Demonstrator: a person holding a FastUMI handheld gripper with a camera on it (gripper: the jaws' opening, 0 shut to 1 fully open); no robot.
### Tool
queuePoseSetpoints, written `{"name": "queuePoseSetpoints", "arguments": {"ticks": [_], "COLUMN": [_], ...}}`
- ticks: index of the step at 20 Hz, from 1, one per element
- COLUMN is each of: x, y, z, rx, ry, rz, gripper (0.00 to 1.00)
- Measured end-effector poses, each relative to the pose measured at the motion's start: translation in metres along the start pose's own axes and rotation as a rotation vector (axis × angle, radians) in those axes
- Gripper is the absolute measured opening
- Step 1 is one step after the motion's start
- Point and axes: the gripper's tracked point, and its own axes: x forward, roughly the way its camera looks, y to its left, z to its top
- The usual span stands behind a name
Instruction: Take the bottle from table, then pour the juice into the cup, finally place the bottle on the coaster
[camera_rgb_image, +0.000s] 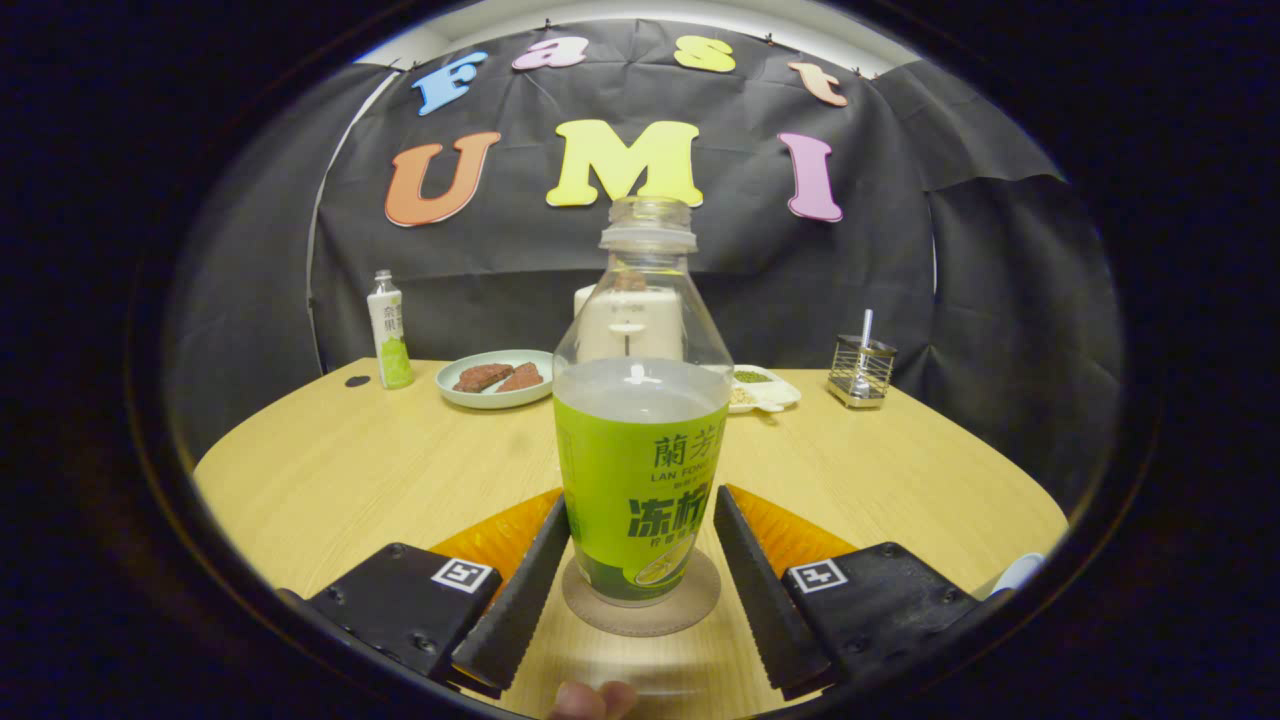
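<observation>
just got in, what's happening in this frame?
A person is working the handheld tongs. The uncapped juice bottle stands upright on the round coaster, between the fingers. The tongs look open, with a small gap on each side of the bottle. It looks like the placing step, but I can't tell if pouring happened.

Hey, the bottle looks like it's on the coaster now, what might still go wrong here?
The bottle stands on the coaster uncapped and still holding juice, so a tip would spill it. The gripper fingers flank it closely, the left one at its label; backing out crooked might drag or knock it over.
</observation>
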Motion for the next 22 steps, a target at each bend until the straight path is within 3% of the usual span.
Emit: {"name": "queuePoseSetpoints", "arguments": {"ticks": [4,9,14,22], "x": [-0.016,-0.051,-0.118,-0.232], "y": [-0.006,0.001,0.011,-0.002], "z": [0.010,0.032,0.048,0.068], "rx": [-0.046,-0.031,-0.026,0.001], "ry": [-0.023,-0.095,-0.176,-0.345], "rz": [-0.032,-0.011,0.035,0.004], "gripper": [1.00,1.00,1.00,1.00]}}
